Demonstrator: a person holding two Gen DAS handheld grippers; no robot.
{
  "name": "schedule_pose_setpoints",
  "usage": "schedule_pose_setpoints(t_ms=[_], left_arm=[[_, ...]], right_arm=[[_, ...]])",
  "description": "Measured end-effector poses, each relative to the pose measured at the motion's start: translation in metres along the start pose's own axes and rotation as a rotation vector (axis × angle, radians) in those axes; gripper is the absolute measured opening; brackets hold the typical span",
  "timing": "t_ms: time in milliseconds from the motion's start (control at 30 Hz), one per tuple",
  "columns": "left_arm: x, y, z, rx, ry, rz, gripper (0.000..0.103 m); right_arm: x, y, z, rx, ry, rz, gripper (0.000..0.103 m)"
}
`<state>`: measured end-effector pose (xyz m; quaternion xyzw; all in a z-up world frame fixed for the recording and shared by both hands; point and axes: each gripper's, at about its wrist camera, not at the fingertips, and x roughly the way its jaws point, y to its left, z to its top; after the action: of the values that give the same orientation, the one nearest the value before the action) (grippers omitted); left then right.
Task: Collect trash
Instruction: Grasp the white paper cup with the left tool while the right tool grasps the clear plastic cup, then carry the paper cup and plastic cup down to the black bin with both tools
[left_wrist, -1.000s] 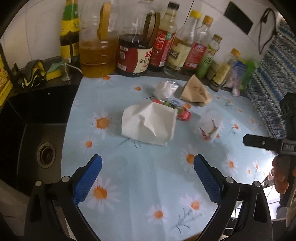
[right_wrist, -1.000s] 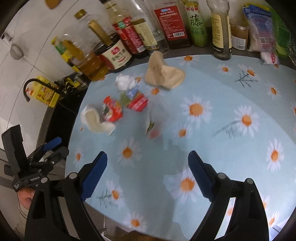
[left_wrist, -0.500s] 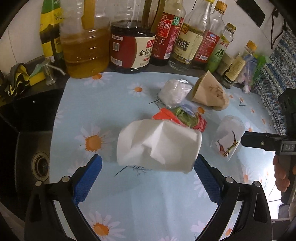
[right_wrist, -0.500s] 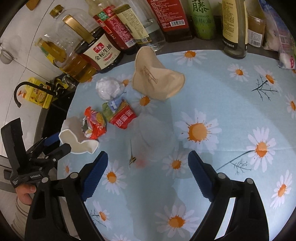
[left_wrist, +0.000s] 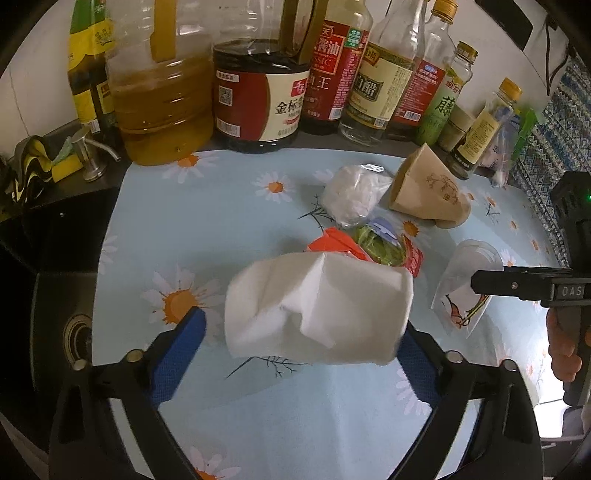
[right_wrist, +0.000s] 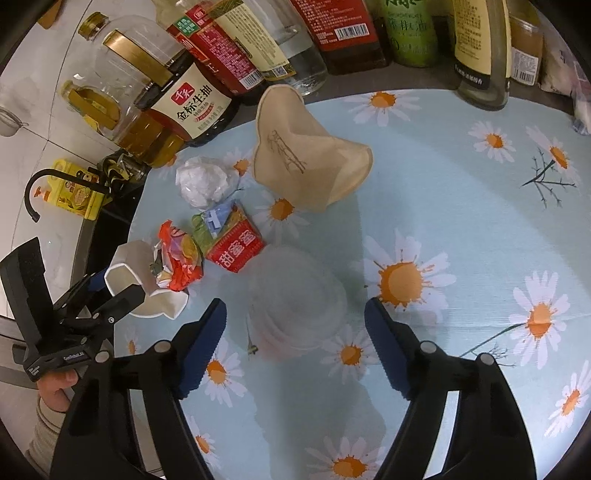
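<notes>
A crushed white paper cup (left_wrist: 317, 310) lies on the daisy tablecloth (left_wrist: 207, 221) between the fingers of my left gripper (left_wrist: 301, 332). Its jaws are closing; the left pad (left_wrist: 177, 354) still stands clear of the cup. A clear plastic cup (right_wrist: 295, 295) lies on its side between the fingers of my right gripper (right_wrist: 295, 306), whose jaws are also closing with gaps on both sides. Behind them lie a crushed brown paper cup (right_wrist: 310, 166), a crumpled white bag (right_wrist: 203, 181) and red and green wrappers (right_wrist: 232, 240). In the right wrist view the left gripper (right_wrist: 122, 291) straddles the white cup (right_wrist: 129, 273).
Oil, soy sauce and vinegar bottles (left_wrist: 258, 92) line the back of the counter. A dark sink (left_wrist: 55, 295) with a drain lies to the left, beside a soap pump (left_wrist: 88, 155). A hand (left_wrist: 565, 347) holds the right gripper's handle at the right edge.
Both grippers came forward and down over the trash. The white cup now sits between the left fingers, the clear cup between the right fingers. The right jaws have narrowed.
</notes>
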<state>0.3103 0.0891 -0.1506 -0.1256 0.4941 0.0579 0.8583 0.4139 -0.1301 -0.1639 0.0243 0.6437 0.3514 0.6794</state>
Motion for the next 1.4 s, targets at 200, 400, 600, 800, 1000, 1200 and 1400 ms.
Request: schedule_pose_setpoints(t_ms=[200,400,600,800,1000,1200,1400], left_arm=[[0.000,-0.003,0.001,0.027,-0.014,0.002,0.082],[0.001,-0.003,0.003,0.038,-0.024,0.008,0.079],[-0.002,-0.004,-0.001,0.044,-0.025,0.008,0.078],[-0.015,-0.005,-0.006,0.045,-0.044,0.008,0.078],[-0.031,-0.008,-0.016,0.048,-0.064,0.006,0.078],[-0.056,-0.011,-0.035,0.046,-0.088,-0.001,0.078],[-0.081,-0.015,-0.063,0.041,-0.102,-0.012,0.078]], right_arm=[[0.006,0.000,0.000,-0.006,0.017,0.011,0.060],[0.003,0.000,0.001,-0.012,0.001,0.010,0.058],[-0.001,-0.001,-0.003,-0.010,-0.015,0.012,0.058],[-0.009,0.005,-0.007,-0.014,-0.031,0.017,0.058],[-0.019,0.015,-0.021,-0.023,-0.046,0.018,0.058],[-0.025,0.026,-0.042,-0.027,-0.054,0.023,0.058],[-0.033,0.043,-0.070,-0.042,-0.059,0.025,0.058]])
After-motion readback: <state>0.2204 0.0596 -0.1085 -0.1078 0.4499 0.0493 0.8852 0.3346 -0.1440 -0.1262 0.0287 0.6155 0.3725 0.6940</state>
